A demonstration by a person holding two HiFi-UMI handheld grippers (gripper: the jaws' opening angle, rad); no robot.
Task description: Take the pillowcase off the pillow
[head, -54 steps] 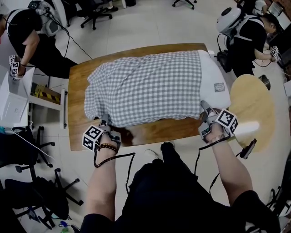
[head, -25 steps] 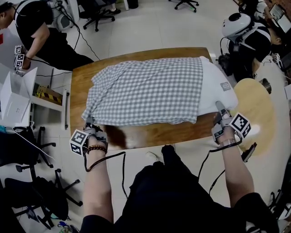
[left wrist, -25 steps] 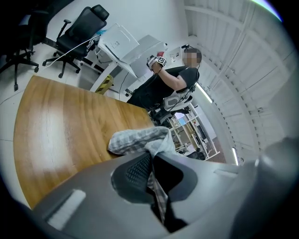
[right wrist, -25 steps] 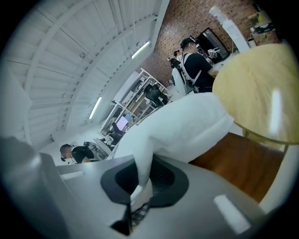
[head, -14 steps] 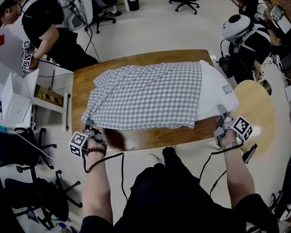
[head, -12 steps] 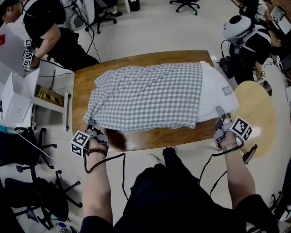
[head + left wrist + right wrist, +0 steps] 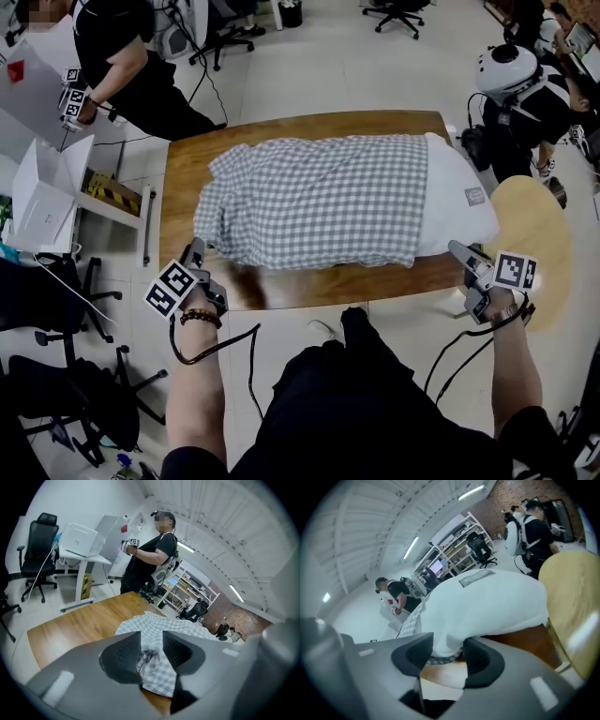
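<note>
Left gripper [image 7: 151, 648]: jaws just opened, now apart, with a corner of the grey-and-white checked fabric pillowcase [image 7: 319, 202] lying loose between them. Right gripper [image 7: 447, 651]: jaws likewise just opened and apart, with the bare end of the white stuffed pillow [image 7: 457, 195] directly ahead.

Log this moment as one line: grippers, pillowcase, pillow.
left gripper: jaws just opening, pillowcase corner between | right gripper: jaws just opening, pillow edge between | pillowcase: on pillow, one end bare
</note>
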